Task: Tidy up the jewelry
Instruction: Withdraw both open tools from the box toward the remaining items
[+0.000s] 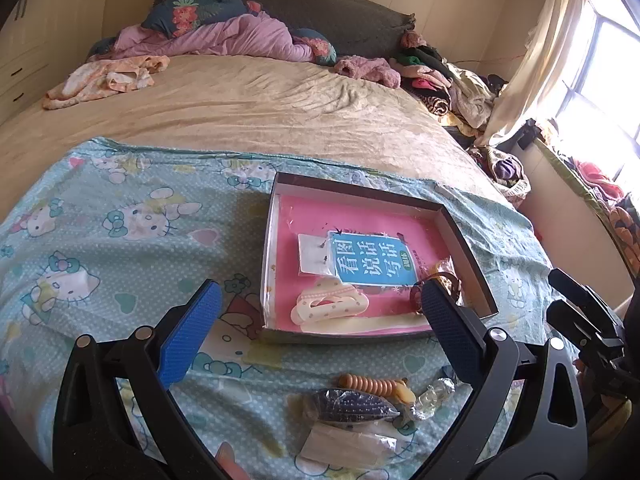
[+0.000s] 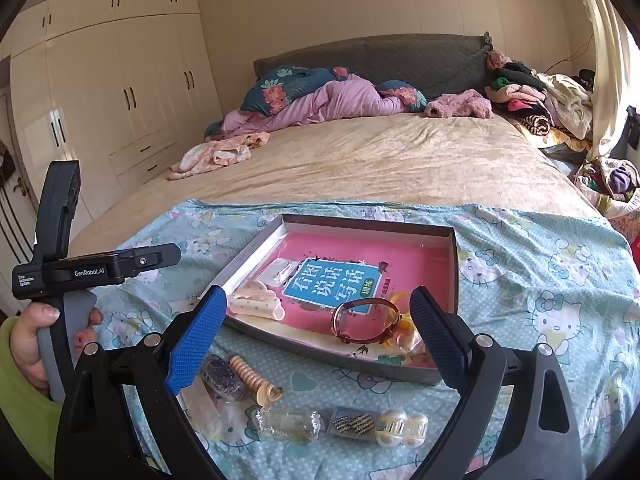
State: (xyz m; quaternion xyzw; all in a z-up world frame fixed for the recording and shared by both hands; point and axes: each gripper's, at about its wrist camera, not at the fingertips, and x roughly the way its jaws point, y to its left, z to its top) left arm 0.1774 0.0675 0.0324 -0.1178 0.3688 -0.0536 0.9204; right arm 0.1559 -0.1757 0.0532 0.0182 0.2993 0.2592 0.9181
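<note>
A shallow box (image 1: 464, 232) (image 2: 452, 264) with a pink book inside lies on the Hello Kitty cloth. In it lie a cream hair claw (image 1: 330, 304) (image 2: 256, 300), a white earring card (image 1: 314, 256) and a brown bracelet (image 2: 366, 320). In front of the box lie loose pieces: a peach spiral hair tie (image 1: 374, 386) (image 2: 250, 376), a dark beaded clip in plastic (image 1: 352, 406) (image 2: 224, 376), and small bagged items (image 2: 354, 424). My left gripper (image 1: 320, 332) is open and empty above the loose pieces. My right gripper (image 2: 316, 340) is open and empty at the box's near edge.
The Hello Kitty cloth (image 1: 120, 220) covers the near end of a beige bed (image 1: 260, 108). Bedding and clothes are piled at the headboard (image 2: 328, 96) and along the right side (image 1: 460, 84). Wardrobes (image 2: 132, 92) stand at the left. A person's hand holds the left gripper's handle (image 2: 60, 320).
</note>
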